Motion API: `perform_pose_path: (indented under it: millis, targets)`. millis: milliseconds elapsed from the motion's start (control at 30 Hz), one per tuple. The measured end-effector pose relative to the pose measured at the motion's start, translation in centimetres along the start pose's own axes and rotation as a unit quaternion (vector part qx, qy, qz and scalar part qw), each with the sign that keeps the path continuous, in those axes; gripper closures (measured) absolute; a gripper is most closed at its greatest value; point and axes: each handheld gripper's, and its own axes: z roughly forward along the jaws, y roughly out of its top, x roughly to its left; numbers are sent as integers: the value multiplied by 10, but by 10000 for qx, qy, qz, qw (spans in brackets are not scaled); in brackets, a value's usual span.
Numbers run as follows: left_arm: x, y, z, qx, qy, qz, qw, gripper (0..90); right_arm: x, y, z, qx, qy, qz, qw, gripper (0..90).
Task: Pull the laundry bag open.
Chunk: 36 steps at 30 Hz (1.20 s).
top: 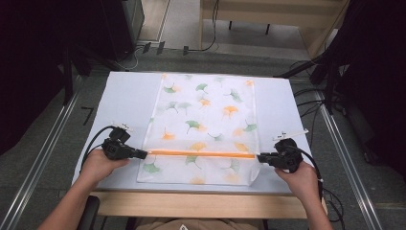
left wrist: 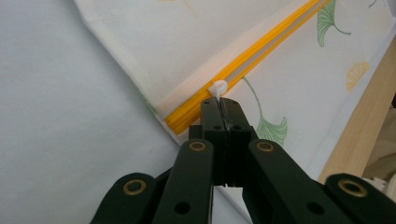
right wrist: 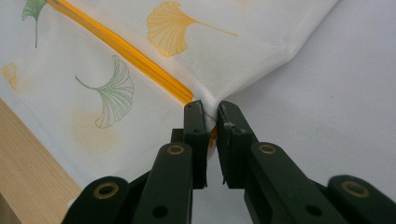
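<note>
left gripper (top: 143,155) level, pinching white zipper pull (left wrist: 218,88) at its tips | right gripper (top: 261,157) level, clamped on mesh bag (top: 206,124) edge, bag stretched between them | right grip point hidden by fabric

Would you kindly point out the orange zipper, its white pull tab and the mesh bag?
orange zipper (top: 201,154), high view, mid-length.
white pull tab (left wrist: 217,87), left gripper view, its top.
mesh bag (top: 206,110), high view, middle of fabric.
</note>
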Motion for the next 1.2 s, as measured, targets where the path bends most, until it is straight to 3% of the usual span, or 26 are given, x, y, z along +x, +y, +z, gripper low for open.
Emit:
perform_pose_path:
  millis: [100,167,733,1200]
  targets:
    - [10,-7,-7,-35,127,-147,9998,900,-1,0,0,18,-27,10,10000,849]
    - [16,-11,-12,-84,99,-235,9996,900,-1,0,0,30,-44,49,10000,849]
    - [14,-14,-14,-145,73,-206,9997,900,-1,1,7,142,-106,-3,9998,849]
    - [10,-13,-11,-72,-10,-199,9998,900,-8,2,9,35,-206,27,9998,844]
